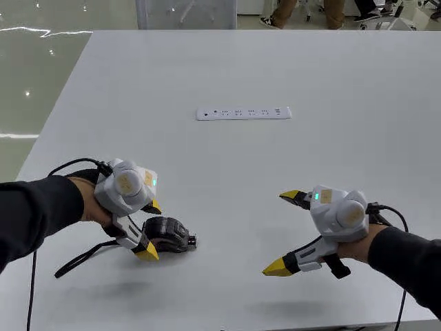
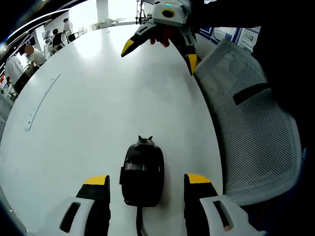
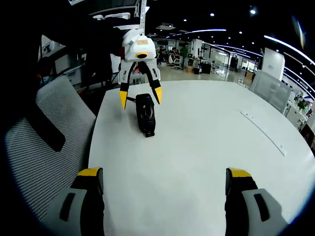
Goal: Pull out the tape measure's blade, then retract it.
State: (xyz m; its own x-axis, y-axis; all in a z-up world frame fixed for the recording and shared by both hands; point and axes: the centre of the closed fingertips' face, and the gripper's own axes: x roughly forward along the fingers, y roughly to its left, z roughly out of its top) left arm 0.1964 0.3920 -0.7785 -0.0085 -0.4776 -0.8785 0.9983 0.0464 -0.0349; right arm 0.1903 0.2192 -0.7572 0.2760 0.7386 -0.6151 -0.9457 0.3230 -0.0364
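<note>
Now the tape measure (image 2: 142, 169) looks black, rounded, blade tucked in.

**Even Overhead Light, Bowed Edges**

Bright, even light from above falls on the white counter (image 1: 227, 69) in the head view, which is sharp throughout. Soft, faint shadows lie beneath the left tool (image 1: 150, 229), the tape measure (image 1: 169, 234) and the right tool (image 1: 282, 231). The glossy floor (image 1: 34, 76) at left carries white streaks of glare and small points of reflected light. Both gripper views bow the counter's edges into curves. In the left gripper view the counter's far end burns out to white. In the right gripper view, strip lights (image 3: 288, 47) and spot lamps (image 3: 252, 11) glow against a dark ceiling (image 3: 221, 12).
</note>
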